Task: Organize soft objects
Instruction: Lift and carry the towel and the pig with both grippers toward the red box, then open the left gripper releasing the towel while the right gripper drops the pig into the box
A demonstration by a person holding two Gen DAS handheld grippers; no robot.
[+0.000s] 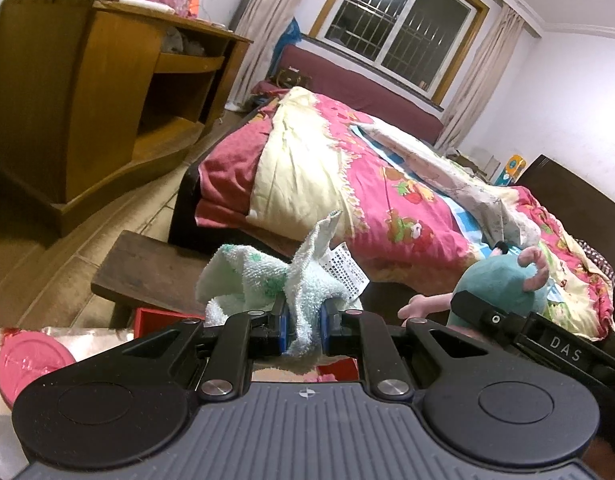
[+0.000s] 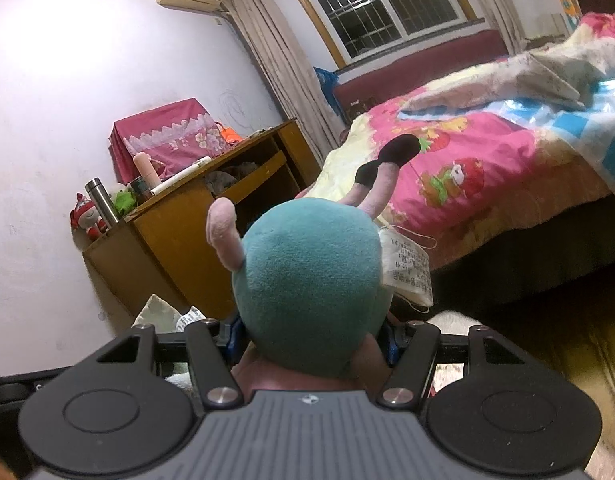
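Note:
My left gripper (image 1: 303,326) is shut on a white-and-green terry towel (image 1: 259,280) with a printed label, held up in the air. My right gripper (image 2: 311,340) is shut on a teal plush toy (image 2: 311,280) with pink limbs and black feet. The plush fills the middle of the right wrist view and hides the fingertips. In the left wrist view the plush (image 1: 495,284) and the right gripper (image 1: 547,340) show at the right, close beside the towel. A corner of the towel (image 2: 157,314) shows at the lower left of the right wrist view.
A bed with a pink quilt (image 1: 387,184) lies ahead. A wooden desk (image 1: 91,92) with toys on top stands at the left wall. A dark wooden stool (image 1: 147,272), a red box (image 1: 159,320) and a pink lid (image 1: 27,360) lie below.

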